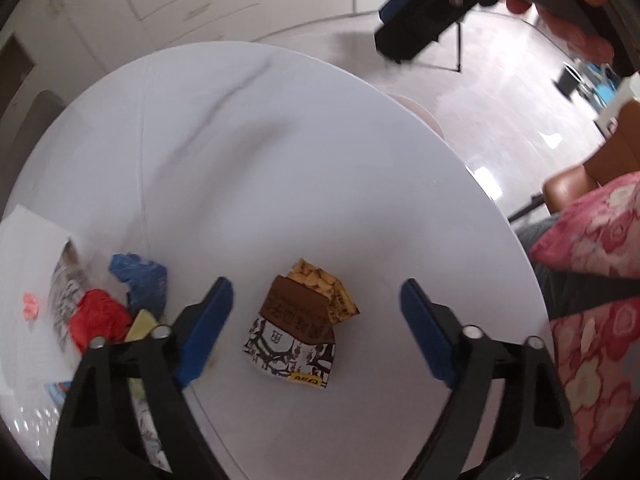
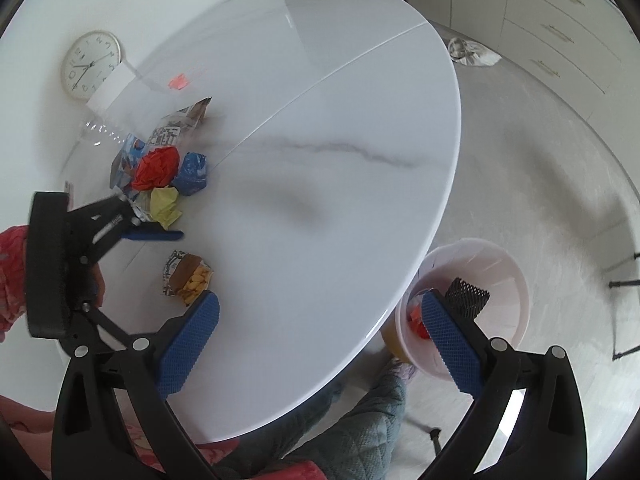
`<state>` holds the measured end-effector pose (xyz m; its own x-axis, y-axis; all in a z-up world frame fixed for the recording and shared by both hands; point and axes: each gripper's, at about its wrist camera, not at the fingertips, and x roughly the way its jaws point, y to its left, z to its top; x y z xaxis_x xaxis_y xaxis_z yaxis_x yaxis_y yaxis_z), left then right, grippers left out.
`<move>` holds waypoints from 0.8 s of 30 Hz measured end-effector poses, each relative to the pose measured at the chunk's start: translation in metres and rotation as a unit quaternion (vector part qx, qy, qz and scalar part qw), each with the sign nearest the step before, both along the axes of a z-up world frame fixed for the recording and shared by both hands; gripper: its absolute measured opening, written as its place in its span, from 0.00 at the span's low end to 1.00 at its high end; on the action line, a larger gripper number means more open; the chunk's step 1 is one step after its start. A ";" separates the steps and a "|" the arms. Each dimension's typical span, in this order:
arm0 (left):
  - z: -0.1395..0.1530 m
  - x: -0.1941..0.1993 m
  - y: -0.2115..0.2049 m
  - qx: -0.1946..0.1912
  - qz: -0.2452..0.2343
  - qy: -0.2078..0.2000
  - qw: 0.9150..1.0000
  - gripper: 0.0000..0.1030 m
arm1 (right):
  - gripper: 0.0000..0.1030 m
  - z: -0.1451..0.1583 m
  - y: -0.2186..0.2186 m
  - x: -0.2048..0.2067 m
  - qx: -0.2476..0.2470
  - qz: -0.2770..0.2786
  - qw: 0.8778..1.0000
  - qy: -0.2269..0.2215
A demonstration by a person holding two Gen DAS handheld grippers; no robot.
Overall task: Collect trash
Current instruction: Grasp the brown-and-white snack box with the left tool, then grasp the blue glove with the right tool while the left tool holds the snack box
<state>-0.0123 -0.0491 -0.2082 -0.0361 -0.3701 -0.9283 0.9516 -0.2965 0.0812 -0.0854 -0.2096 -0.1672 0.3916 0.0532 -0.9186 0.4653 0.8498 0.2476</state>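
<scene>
Table: round white marble-look table [image 2: 320, 128].
Bin: pale pink bin [image 2: 508, 280] on the floor beside the table's near right edge, holding red scraps and black mesh.
Left gripper [image 1: 316, 308]: jaws wide apart, straddling the crumpled snack wrapper [image 1: 300, 328].
Right gripper [image 2: 320, 320]: jaws apart, empty.
Trash pile: red paper ball [image 2: 156, 168], blue wad [image 2: 192, 172], yellow wad [image 2: 164, 204], far left of the wrapper.

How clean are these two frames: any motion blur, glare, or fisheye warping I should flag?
Left wrist view: the trash pile at the left edge is smeared by motion blur, while the snack wrapper is fairly sharp; glare streaks the floor at right. Right wrist view: mostly sharp, soft shadow on the table, heavy fisheye bending of the table rim, dark vignette in the corners.
</scene>
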 end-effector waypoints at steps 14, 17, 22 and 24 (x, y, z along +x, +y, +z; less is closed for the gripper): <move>0.002 0.026 0.013 -0.003 0.059 0.050 0.997 0.30 | 0.97 0.010 0.017 0.034 -0.012 0.030 0.999 -0.023; 0.012 0.038 0.024 -0.021 0.122 0.069 0.990 0.30 | 0.97 0.008 0.027 0.064 -0.009 0.068 0.997 -0.037; 0.037 0.053 0.052 -0.044 0.240 0.092 0.965 0.30 | 0.94 -0.006 0.047 0.132 -0.004 0.125 0.991 -0.046; 0.047 0.061 0.068 -0.051 0.293 0.087 0.951 0.30 | 0.88 -0.012 0.051 0.153 -0.003 0.129 0.991 -0.039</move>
